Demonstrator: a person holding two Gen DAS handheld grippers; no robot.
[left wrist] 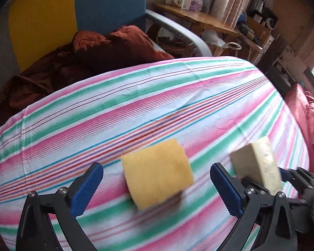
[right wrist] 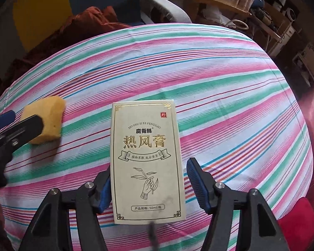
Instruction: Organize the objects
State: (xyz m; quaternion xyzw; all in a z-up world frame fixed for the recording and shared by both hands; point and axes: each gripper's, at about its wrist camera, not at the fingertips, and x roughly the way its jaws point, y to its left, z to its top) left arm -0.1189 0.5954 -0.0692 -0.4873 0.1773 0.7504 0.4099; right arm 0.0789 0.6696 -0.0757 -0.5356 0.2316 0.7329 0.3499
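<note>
Left hand-held gripper (left wrist: 156,190) spread wide around the yellow sponge (left wrist: 158,172), pads clear; sponge rests on the striped bedsheet (left wrist: 136,96). We judge next: close on it. Right hand-held gripper (right wrist: 149,185) spread around the cream box (right wrist: 147,161); left pad touching or just beside, right pad apart. Only the right view shows the box's print.

Two hand-held grippers, both spread wide

The left black hand-held gripper with blue ribbed pads (left wrist: 157,177) holds its fingers well apart. The right black hand-held gripper with blue pads (right wrist: 149,185) is just beside it on its right, fingers likewise parted, pads not pressing.
</note>
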